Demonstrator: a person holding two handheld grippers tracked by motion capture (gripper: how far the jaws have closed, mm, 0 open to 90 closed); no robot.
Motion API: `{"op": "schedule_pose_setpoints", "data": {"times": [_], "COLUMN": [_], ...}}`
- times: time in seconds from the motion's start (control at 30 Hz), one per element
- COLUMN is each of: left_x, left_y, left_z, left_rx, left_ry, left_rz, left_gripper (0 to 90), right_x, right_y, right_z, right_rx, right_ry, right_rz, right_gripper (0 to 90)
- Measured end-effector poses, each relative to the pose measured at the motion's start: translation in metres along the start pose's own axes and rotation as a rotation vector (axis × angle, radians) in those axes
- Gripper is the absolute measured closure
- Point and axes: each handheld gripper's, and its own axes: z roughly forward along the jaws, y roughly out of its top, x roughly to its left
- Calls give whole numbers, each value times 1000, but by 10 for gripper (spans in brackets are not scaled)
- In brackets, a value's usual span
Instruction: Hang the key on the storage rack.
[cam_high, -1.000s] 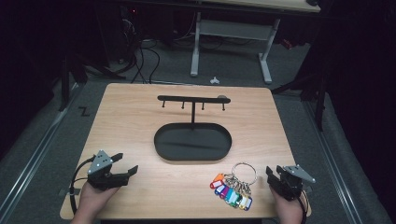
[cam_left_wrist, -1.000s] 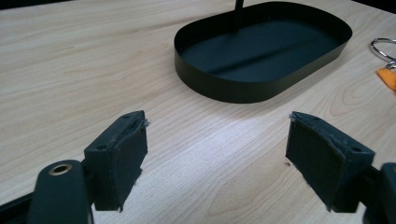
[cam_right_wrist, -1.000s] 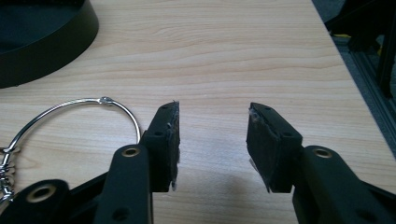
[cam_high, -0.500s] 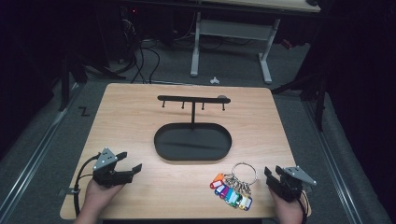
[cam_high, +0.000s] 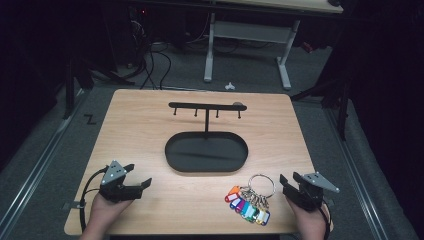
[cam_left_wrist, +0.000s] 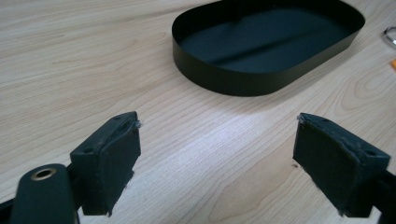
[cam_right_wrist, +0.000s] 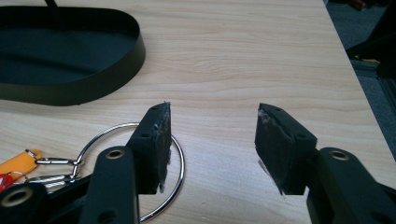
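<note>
Jaws on the right gripper (cam_high: 289, 183) standing apart with nothing between them but bare wood, and just been opening wider too. Sitting right of the keys (cam_high: 249, 202), close by but not touching as far as the high view shows. From the right gripper view, one finger (cam_right_wrist: 154, 149) sits in front of the steel ring (cam_right_wrist: 176, 179), so part of the loop is hidden behind it; can't tell if pad meets metal there. Other finger (cam_right_wrist: 280, 147) well clear, over plain wood.

Keys lying flat on the surface (cam_high: 150, 130), just off the near right corner of the tray (cam_high: 206, 166), not touching it. Big ring toward the tray, coloured tags (cam_high: 239, 203) fanned out toward the near edge: orange, red, purple, green, blue, roughly. Orange tag (cam_right_wrist: 18, 163) also peeking in at the left edge of the right gripper view.

Left gripper (cam_high: 139, 176) on the other side of the tray, near its left end, well apart from the keys. Jaws wide open as well, holding nothing, pointing toward the tray's (cam_left_wrist: 261, 84) wall.

Hook rack (cam_high: 207, 106) rising from the tray on a thin post, four small pegs hanging under the bar, all bare.
</note>
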Motion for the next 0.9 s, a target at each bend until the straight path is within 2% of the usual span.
{"op": "schedule_pose_setpoints", "data": {"times": [0.13,0.17,0.2,0.27,0.3,0.33,0.37,0.4,0.43,0.47,0.7,0.73,0.77,0.87,0.9], "left_x": [1,1,1,2,2,3,3,3,3,3,2,2,2,1,1], "left_y": [-1,-1,-1,-1,-1,-1,-1,-2,-2,-2,-2,-2,-2,-3,-3], "left_z": [1,1,1,2,2,2,2,2,2,3,4,4,4,4,4], "left_rx": [11,11,14,16,16,16,16,17,17,20,31,33,33,31,31], "left_ry": [4,4,9,13,13,15,15,13,13,8,-9,-14,-14,-21,-21], "left_rz": [-4,-4,0,-1,-1,-4,-4,-6,-6,-8,-2,2,2,4,4], "left_gripper": [163,164,164,164,164,164,165,165,165,166,176,179,180,184,185], "right_x": [0,0,1,1,1,1,1,2,2,3,4,5,5,7,7], "right_y": [9,9,13,15,15,17,17,18,18,19,24,26,26,32,32], "right_z": [5,5,8,10,10,11,11,12,12,12,12,12,12,13,13], "right_rx": [67,67,116,154,154,191,191,216,216,251,305,333,333,404,404], "right_ry": [6,6,20,32,32,52,52,63,63,72,66,64,64,60,60], "right_rz": [-25,-25,-41,-45,-45,-39,-39,-62,-62,-70,-97,-107,-107,-154,-154], "right_gripper": [419,419,391,358,358,369,369,380,380,384,386,371,371,363,363]}}
